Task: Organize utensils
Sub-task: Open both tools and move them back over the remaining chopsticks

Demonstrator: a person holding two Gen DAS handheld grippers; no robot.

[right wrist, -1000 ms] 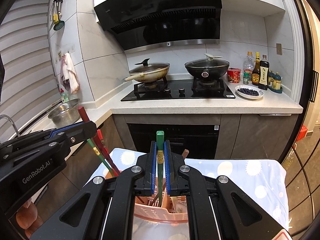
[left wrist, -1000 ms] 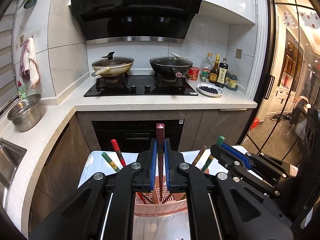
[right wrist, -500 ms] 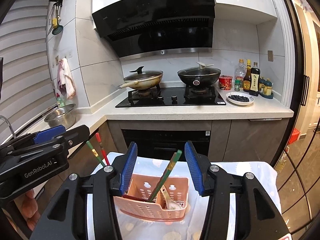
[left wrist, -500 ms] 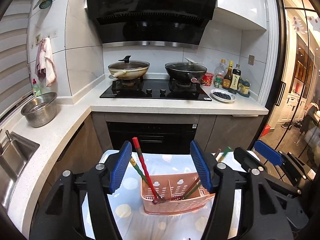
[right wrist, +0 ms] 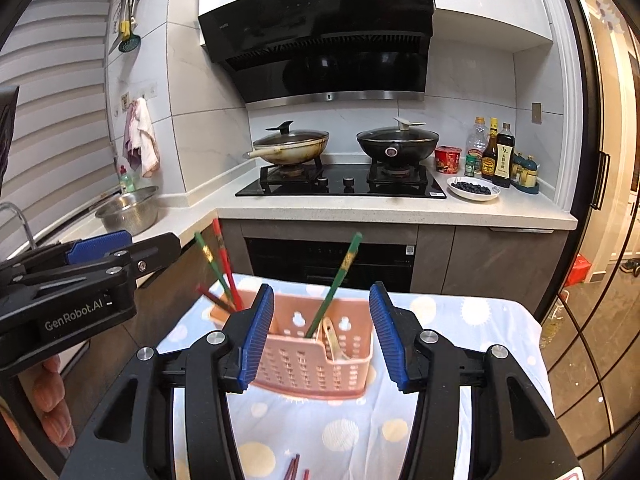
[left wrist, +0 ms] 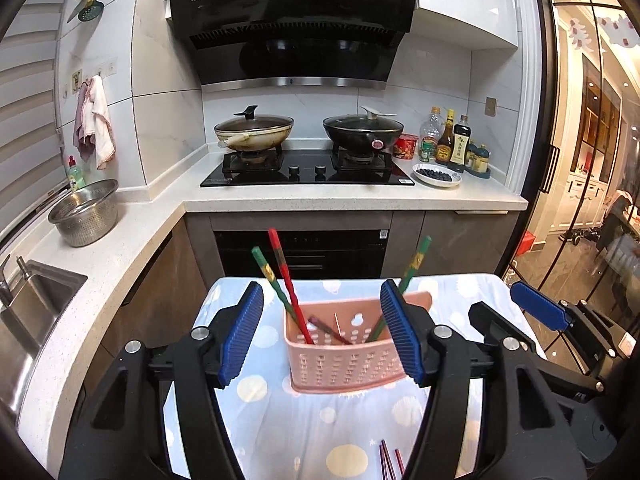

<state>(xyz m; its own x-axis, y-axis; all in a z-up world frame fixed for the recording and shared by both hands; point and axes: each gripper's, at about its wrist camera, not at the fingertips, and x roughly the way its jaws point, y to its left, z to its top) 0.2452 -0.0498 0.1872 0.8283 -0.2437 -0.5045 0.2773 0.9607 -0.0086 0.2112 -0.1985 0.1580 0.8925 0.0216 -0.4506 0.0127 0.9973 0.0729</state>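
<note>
A kitchen, L-shaped: a pale speckled counter (left wrist: 352, 200) runs along the back wall and turns down the left side to a steel sink (left wrist: 36, 304). A black hood (left wrist: 292, 24) hangs over a black hob (left wrist: 308, 172) with two burners. Two lidded woks sit on it, one cream (left wrist: 254, 130), one black (left wrist: 363, 128). To the right stand several sauce bottles (left wrist: 452, 140), a red cup (left wrist: 407, 146) and one plate (left wrist: 437, 174) of dark berries. On the left counter is one steel colander (left wrist: 86, 210); a cloth (left wrist: 96, 122) hangs on the wall above.

In front is a small table under a light blue cloth with pale dots (left wrist: 320, 420). One pink perforated basket (left wrist: 344, 356) stands on it, between the fingers of both grippers in each wrist view but touched by neither. Four chopsticks lean in it that I can count: one red (left wrist: 286, 280) and one green (left wrist: 270, 276) at the left end, one dark one (left wrist: 326, 328) lying low inside, one green (right wrist: 338, 280) at the right end. A pale spoon (right wrist: 330, 336) also rests in the right compartment. A few more dark and red chopstick tips (left wrist: 386, 460) lie on the cloth at the near edge.

The left gripper (left wrist: 322, 332) stands wide with nothing between its pads; the right gripper (right wrist: 320, 334) likewise, a little narrower. Both have just let their jaws open.
</note>
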